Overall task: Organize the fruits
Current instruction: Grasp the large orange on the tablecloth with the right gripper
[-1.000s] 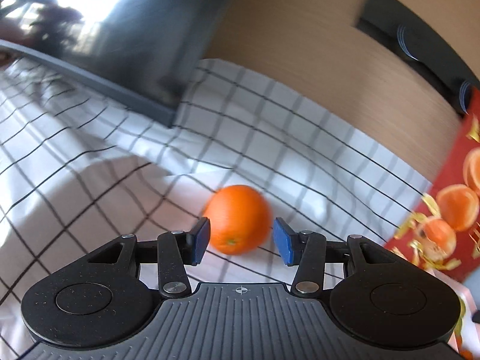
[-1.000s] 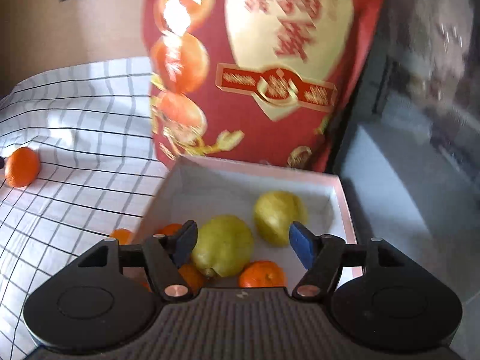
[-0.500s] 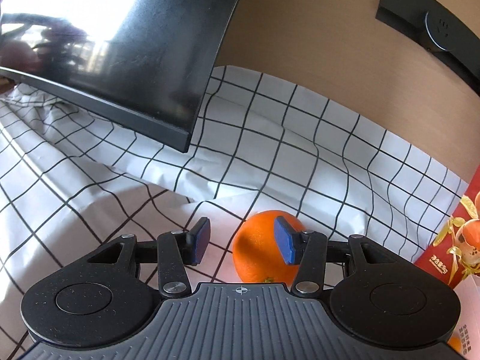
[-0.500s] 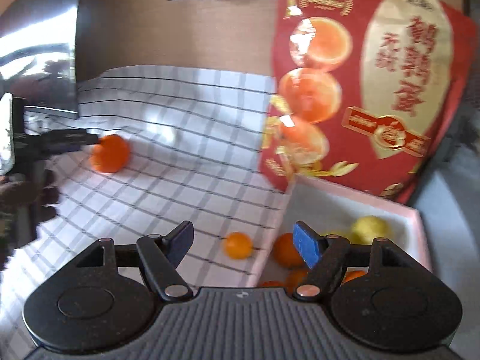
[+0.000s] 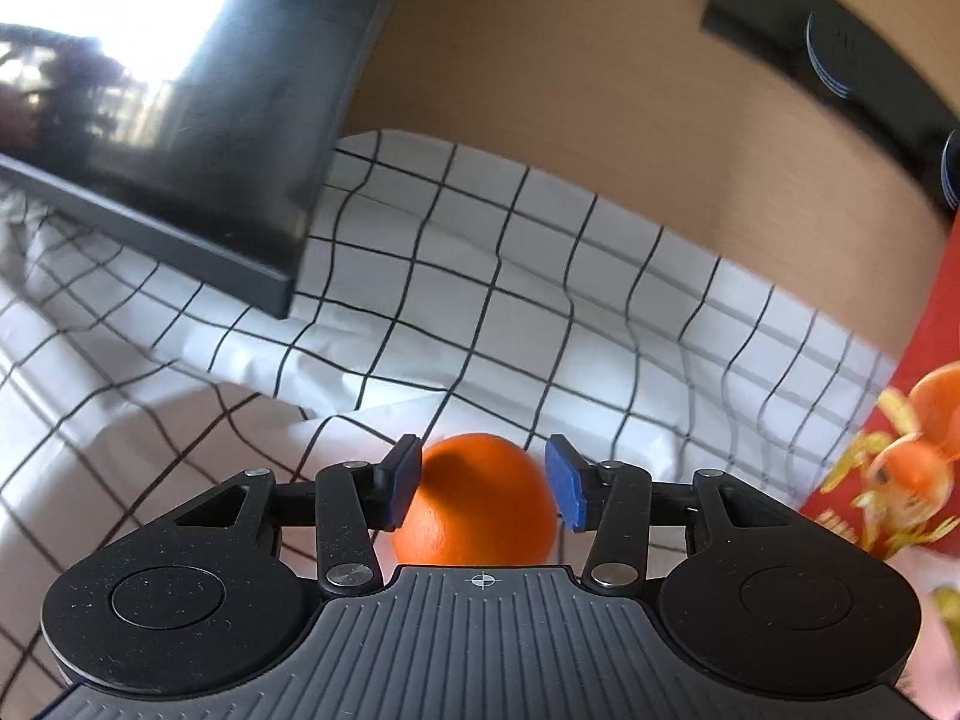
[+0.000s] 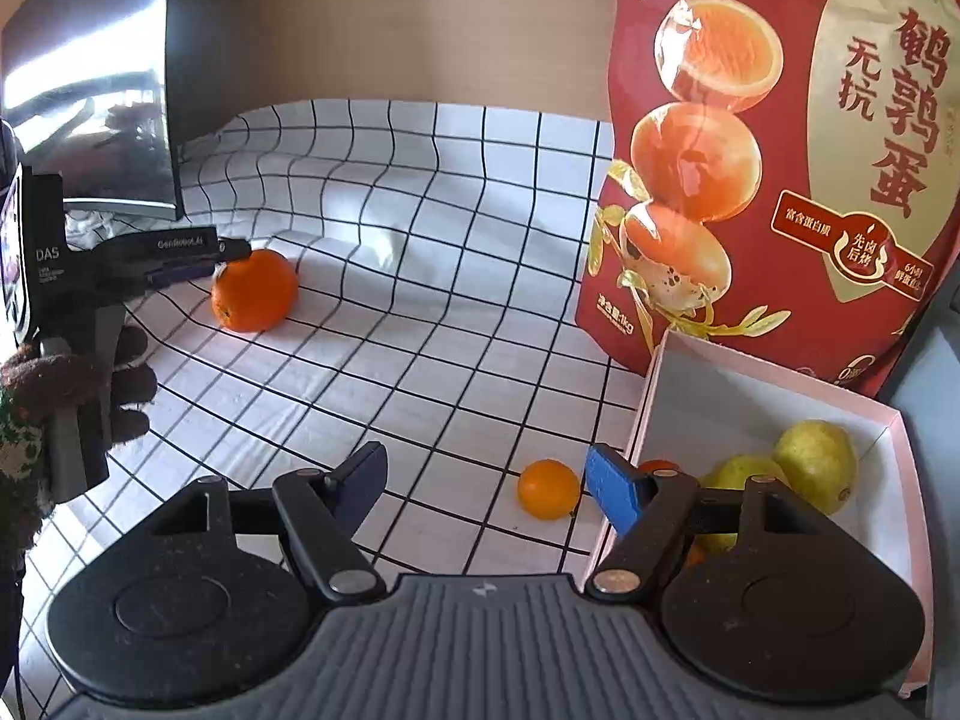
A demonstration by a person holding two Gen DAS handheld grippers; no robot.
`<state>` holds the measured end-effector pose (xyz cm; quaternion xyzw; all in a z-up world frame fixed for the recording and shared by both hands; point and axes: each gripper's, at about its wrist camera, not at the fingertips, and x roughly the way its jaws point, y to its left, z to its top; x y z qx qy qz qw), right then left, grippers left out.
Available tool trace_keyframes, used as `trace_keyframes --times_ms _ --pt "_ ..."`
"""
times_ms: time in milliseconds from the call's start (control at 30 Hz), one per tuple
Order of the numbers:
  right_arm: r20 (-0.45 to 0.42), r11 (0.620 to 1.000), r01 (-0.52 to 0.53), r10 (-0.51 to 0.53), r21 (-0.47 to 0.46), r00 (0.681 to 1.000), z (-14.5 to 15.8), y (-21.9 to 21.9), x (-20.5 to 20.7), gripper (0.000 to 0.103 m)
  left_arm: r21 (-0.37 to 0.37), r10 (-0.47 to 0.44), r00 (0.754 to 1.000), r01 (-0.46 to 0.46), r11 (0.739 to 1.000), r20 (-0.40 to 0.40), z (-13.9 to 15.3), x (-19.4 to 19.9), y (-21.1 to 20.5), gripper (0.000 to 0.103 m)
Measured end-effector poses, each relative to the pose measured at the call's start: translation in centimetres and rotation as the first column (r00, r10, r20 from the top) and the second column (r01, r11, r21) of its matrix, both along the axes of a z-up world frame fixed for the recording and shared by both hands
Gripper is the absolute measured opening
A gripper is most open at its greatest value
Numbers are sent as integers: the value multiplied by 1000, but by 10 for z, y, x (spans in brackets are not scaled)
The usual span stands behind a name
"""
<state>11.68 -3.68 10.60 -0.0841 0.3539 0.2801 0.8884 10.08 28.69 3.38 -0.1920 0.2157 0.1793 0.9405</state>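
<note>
A large orange (image 5: 477,498) lies on the checked cloth between the open fingers of my left gripper (image 5: 485,489); the blue pads stand at its sides and I cannot tell whether they touch it. The right wrist view shows the same orange (image 6: 255,289) with the left gripper (image 6: 222,258) at it. My right gripper (image 6: 486,483) is open and empty above the cloth. A small mandarin (image 6: 547,489) lies just left of a white box (image 6: 690,396). The box holds two yellow-green pears (image 6: 813,462) and some oranges, partly hidden behind my right finger.
A tall red snack bag (image 6: 780,150) stands behind the box and also shows at the right edge of the left wrist view (image 5: 900,468). A dark monitor (image 5: 168,96) stands at the far left on the checked cloth (image 6: 420,276). A wooden wall runs behind.
My left gripper has shifted so the large orange sits centred between its fingers. My right gripper has swung left from above the box to over the cloth.
</note>
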Motion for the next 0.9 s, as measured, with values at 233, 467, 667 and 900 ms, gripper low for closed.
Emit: trace_keyframes --times_ms 233,467,667,900 --pt "29 1000 -23 22 19 999 9 -27 -6 74 51 -98 993 102 993 -71 5 -13 -21 52" --pt "-12 991 -63 64 114 998 3 -30 -1 78 -84 -209 963 225 971 170 3 -118 -38 48" --pt "-38 968 -108 119 225 992 -3 37 -3 81 -122 8 966 24 992 259 -12 -142 -26 48" --pt "116 975 -61 37 215 993 -12 130 15 82 -135 141 935 -102 986 325 -5 -160 -16 48"
